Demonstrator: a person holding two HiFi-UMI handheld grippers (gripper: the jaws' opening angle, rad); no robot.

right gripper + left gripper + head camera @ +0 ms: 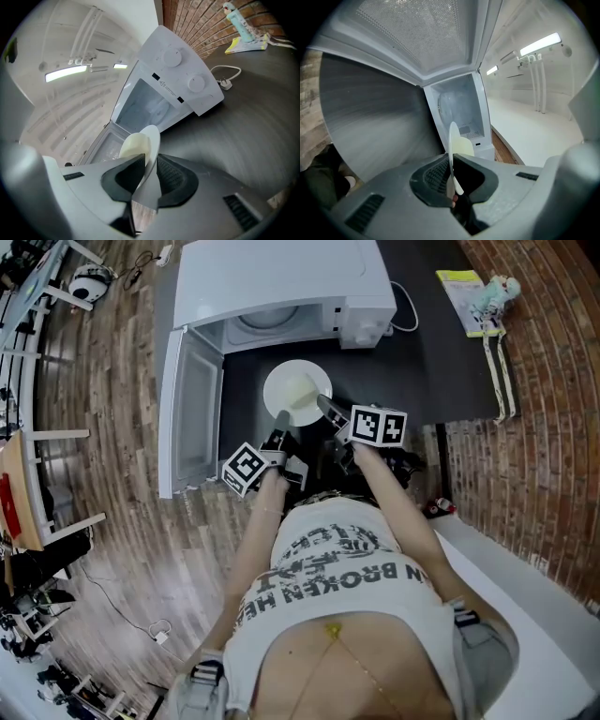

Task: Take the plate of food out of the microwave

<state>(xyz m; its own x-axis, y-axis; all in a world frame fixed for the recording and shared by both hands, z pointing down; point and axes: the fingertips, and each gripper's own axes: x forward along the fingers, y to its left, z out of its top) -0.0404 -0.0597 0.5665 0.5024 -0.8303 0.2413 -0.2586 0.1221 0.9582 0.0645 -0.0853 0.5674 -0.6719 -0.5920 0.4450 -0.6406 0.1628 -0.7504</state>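
A white plate [278, 381] with a pale yellow mound of food [300, 392] hangs over the dark table [422, 362], just in front of the open white microwave [281, 282]. My left gripper [280, 420] is shut on the plate's near left rim, and my right gripper [327, 409] is shut on its near right rim. In the left gripper view the plate [452, 136] stands edge-on between the pads of the left gripper [452, 180], food [464, 146] to its right. In the right gripper view the plate [152, 143] and food [132, 144] rise from the right gripper [147, 176].
The microwave door [192, 409] swings out to the left over the wooden floor. Its cavity [272, 324] lies behind the plate. A cord and plug [405, 320] trail at the microwave's right. A yellow booklet and small bottle [478, 296] sit at the table's far right by the brick wall.
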